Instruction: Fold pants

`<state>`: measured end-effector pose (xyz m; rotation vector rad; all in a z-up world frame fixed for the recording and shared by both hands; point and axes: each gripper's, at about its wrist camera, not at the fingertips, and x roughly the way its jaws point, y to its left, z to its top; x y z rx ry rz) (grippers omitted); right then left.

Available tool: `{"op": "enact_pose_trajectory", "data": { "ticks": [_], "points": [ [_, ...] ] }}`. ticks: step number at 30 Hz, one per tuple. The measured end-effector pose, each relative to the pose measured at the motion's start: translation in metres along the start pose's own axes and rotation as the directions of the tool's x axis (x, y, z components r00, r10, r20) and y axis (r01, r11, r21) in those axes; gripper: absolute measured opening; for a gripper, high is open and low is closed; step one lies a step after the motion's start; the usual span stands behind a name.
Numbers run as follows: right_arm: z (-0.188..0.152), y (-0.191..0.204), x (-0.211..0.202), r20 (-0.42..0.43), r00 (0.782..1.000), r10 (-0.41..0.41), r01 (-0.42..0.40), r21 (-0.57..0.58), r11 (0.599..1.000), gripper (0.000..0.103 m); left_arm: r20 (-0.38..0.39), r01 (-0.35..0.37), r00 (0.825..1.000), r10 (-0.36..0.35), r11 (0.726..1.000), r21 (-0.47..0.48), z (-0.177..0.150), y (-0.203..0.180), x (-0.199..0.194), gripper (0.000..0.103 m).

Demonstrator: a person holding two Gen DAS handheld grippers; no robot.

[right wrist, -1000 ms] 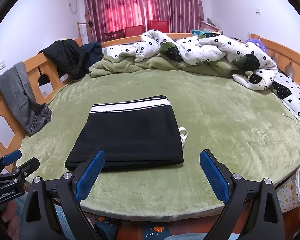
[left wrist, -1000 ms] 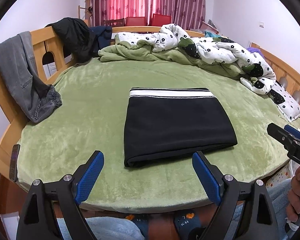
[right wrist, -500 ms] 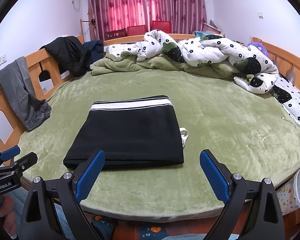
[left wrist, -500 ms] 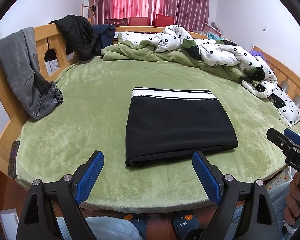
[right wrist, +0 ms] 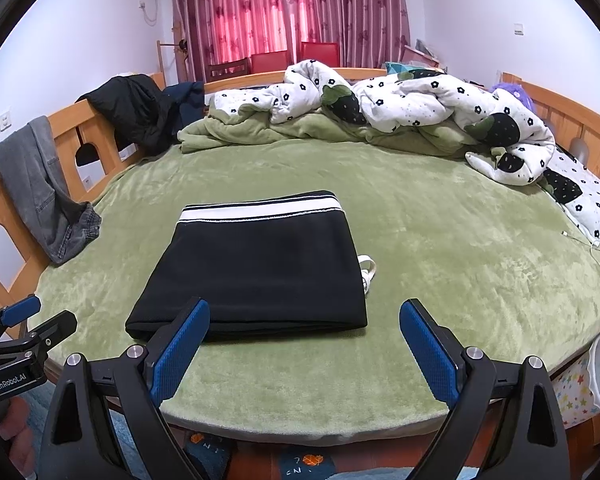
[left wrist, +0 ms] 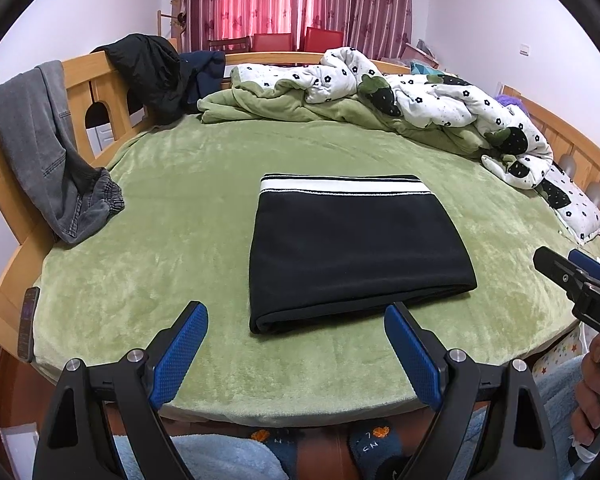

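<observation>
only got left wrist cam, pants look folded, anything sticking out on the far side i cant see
observer: yes, a white drawstring pokes out from under the right edge of the folded pants, onto the green blanket.
operator: ok and the right gripper, i only see its tip, holding anything
observer: no, the right gripper is open with nothing between its blue pads.

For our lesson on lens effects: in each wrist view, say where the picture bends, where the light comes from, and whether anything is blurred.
Left wrist view: fisheye bends the green bed edge into an arc, with dark corners; pink backlight glows through the curtains; the folded black pants look sharp. Right wrist view: the same bowing and corner vignette; curtains brightest; pants crisp, their dark fabric hiding detail.
</observation>
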<state>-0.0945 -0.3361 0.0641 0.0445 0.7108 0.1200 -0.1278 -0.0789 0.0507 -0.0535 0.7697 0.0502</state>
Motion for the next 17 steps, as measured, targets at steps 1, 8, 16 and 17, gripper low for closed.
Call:
{"op": "enact_pose_trajectory", "data": {
  "ticks": [1,8,16,17],
  "points": [
    [0.0003,-0.0003,-0.0002,0.001,1.0,0.001,-0.001,0.001,1.0,0.095,0.0,0.0,1.0,0.0,1.0,-0.001,-0.0002,-0.0006,-0.0003,0.09],
    [-0.0001,0.0002,0.0001,0.002,1.0,-0.004,0.004,0.001,1.0,0.095,0.001,0.003,1.0,-0.003,1.0,-0.001,0.0003,0.0006,0.0004,0.09],
    [0.0,-0.0009,0.0,0.003,1.0,-0.004,0.004,0.001,1.0,0.095,-0.005,0.008,1.0,-0.008,1.0,-0.003,0.0001,-0.0012,0.0008,0.09],
    [0.0001,-0.0015,0.0002,0.003,1.0,-0.003,0.003,0.0,1.0,0.095,-0.004,0.009,1.0,-0.009,1.0,0.001,-0.0002,-0.0026,0.0006,0.09]
  ]
}}
